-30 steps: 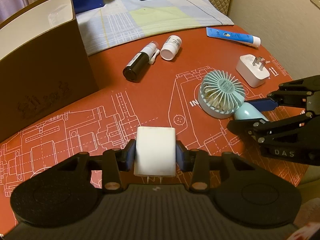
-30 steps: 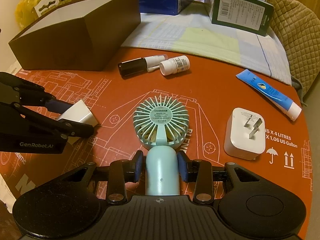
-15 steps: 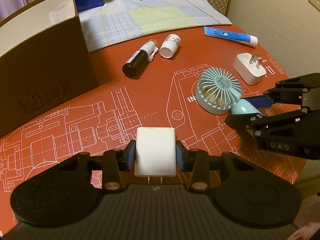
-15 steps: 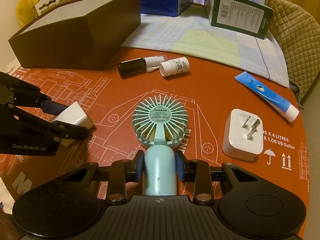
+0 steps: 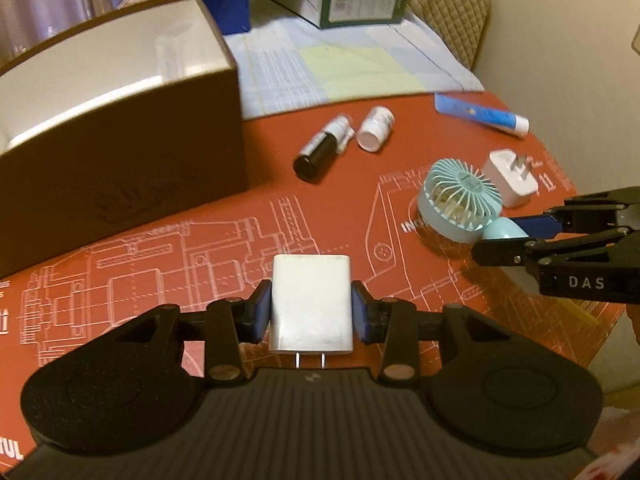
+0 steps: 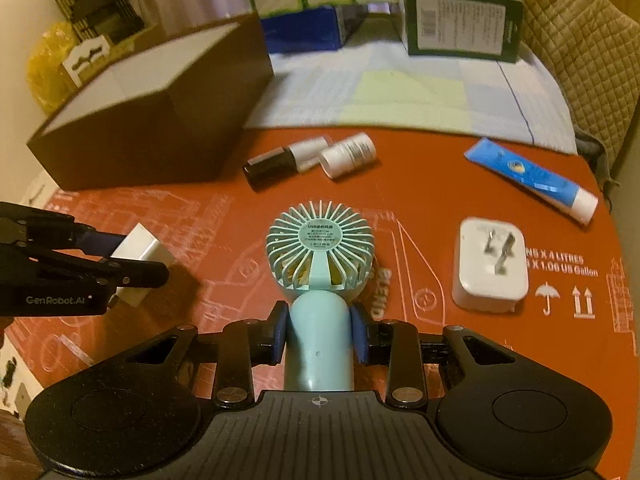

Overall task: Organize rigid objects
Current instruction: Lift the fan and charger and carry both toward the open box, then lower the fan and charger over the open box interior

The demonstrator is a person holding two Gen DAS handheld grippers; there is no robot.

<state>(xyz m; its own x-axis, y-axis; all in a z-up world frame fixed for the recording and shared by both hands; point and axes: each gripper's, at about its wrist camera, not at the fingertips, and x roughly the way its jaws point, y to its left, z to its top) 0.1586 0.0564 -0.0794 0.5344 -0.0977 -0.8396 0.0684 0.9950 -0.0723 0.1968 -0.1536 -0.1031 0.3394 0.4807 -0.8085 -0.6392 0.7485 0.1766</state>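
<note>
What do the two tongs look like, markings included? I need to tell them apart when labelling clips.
Both are matte black linkage frames with blue pads on the fingertips and silver pivot rivets. The left tongs carry white "GenRobot.AI" lettering on the side, readable from the right wrist view. The right tongs carry white "DAS" lettering. Each body shows ribbed black plastic with two round discs.

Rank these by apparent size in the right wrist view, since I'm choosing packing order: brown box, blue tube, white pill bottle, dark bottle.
1. brown box, clearly largest, though farthest back.
2. blue tube.
3. dark bottle and white pill bottle look alike in size; I won't rank them.
</note>
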